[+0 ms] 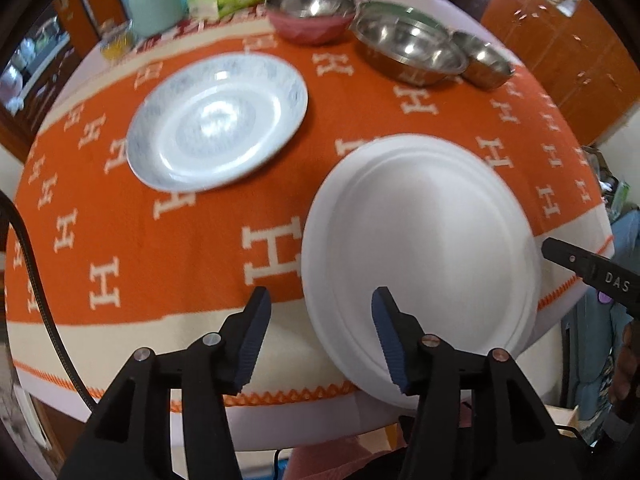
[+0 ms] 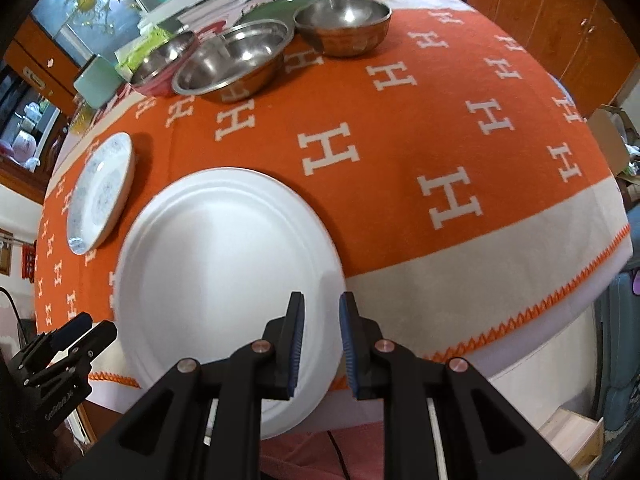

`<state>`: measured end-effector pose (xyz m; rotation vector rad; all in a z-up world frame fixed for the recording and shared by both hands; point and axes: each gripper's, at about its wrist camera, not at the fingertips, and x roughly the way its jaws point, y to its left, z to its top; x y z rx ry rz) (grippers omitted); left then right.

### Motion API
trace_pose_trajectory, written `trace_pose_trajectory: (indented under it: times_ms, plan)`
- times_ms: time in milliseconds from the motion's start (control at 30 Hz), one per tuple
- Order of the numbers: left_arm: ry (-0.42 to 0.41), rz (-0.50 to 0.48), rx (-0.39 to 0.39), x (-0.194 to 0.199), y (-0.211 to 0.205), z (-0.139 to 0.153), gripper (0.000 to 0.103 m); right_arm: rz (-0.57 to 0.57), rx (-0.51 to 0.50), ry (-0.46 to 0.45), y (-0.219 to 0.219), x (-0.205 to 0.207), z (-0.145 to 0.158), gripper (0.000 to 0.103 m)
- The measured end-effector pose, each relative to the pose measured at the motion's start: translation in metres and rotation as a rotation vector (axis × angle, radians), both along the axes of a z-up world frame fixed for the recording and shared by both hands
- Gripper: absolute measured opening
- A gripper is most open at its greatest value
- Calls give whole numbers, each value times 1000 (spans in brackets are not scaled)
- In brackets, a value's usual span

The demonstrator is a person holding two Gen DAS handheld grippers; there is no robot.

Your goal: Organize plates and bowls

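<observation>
A patterned plate (image 1: 218, 122) sits toward the worktop's left edge; the left gripper (image 1: 320, 340) hovers at the near edge, jaws wide. A white plate (image 2: 228, 280) overhangs the near edge, its rim between the right gripper's (image 2: 320, 344) narrow jaws. Steel bowls (image 2: 236, 62) line the far edge

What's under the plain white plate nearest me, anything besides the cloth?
The white plate lies on the orange H-pattern cloth, its near edge overhanging the table edge. Nothing else shows around its rim; whatever is directly beneath it is covered.
</observation>
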<state>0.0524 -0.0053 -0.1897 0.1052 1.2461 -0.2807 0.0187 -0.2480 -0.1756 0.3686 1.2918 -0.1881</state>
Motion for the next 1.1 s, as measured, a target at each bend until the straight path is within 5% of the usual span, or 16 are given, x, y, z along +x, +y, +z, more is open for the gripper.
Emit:
trace_pose_trajectory:
  times_ms: [233, 367, 533, 633, 1100]
  plan:
    - [-133, -41, -39, -16, 31, 37, 63, -9, -16, -103, 32, -20, 28, 19]
    - [-210, -37, -34, -21, 50, 57, 66, 0, -19, -168, 47, -24, 41, 32]
    - [-215, -24, -54, -17, 67, 73, 71, 9, -16, -230, 60, -24, 57, 34]
    - [-235, -18, -59, -15, 76, 81, 77, 33, -24, -276, 68, -23, 65, 44]
    - [-275, 42, -48, 11, 119, 110, 83, 80, 48, -442, 105, 14, 80, 56]
